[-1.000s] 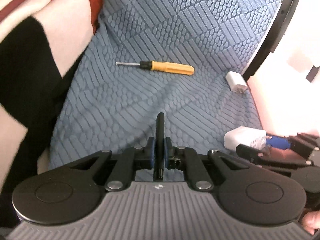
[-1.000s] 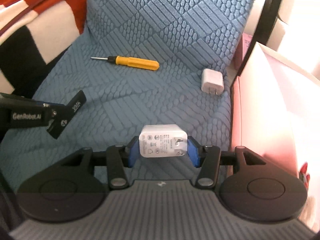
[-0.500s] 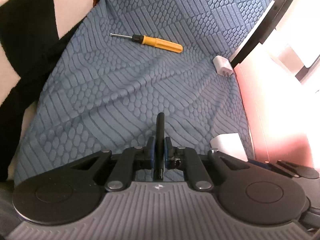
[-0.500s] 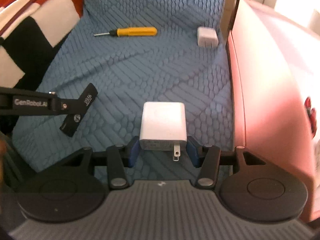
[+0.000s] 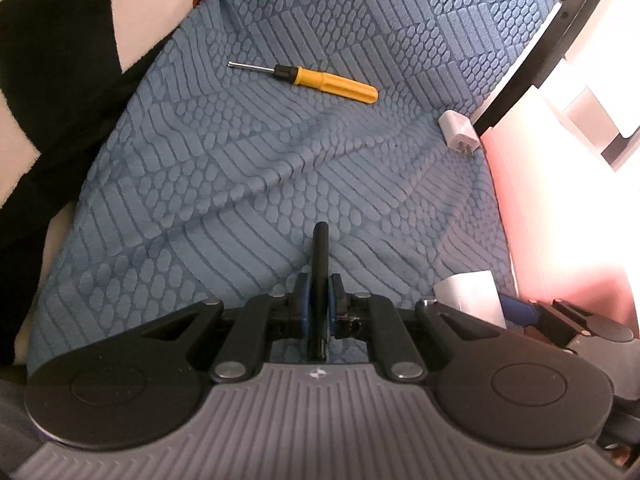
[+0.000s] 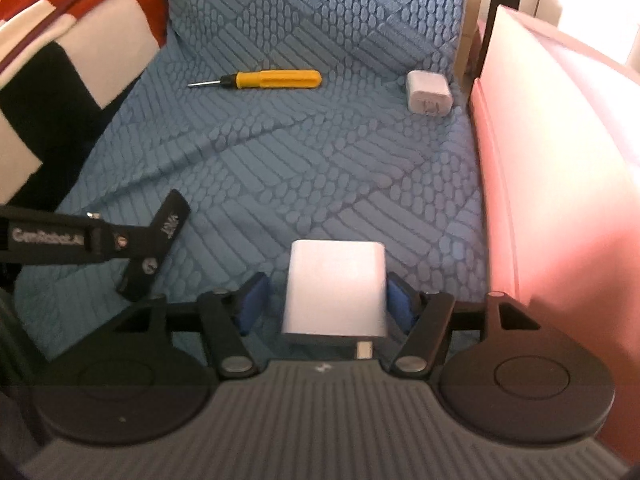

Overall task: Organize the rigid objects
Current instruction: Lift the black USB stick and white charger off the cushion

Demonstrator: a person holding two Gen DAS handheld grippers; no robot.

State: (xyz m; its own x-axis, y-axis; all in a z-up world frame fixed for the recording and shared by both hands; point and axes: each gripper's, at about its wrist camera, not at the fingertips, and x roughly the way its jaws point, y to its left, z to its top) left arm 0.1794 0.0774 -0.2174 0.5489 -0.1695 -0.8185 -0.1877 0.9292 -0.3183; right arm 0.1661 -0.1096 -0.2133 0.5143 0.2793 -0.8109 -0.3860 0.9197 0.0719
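Note:
My left gripper (image 5: 319,300) is shut on a thin black stick-like object (image 5: 320,256) that stands up between its pads. My right gripper (image 6: 326,298) has opened: the left pad (image 6: 252,300) stands clear of the white charger (image 6: 337,280), which rests on the blue cushion between the jaws. A yellow-handled screwdriver (image 6: 272,79) (image 5: 320,79) lies at the back of the cushion. A second, smaller white charger (image 6: 428,93) (image 5: 459,134) lies at the back right by the pink box.
A pink box wall (image 6: 552,184) (image 5: 560,220) runs along the cushion's right edge. A red, white and black blanket (image 6: 52,60) (image 5: 60,60) covers the left side. The textured blue cushion (image 6: 320,168) lies between them. The left gripper (image 6: 132,240) shows in the right wrist view.
My right gripper has opened and its left pad has come off the white charger, which has tipped flat. Both grippers have drawn back toward the cushion's front.

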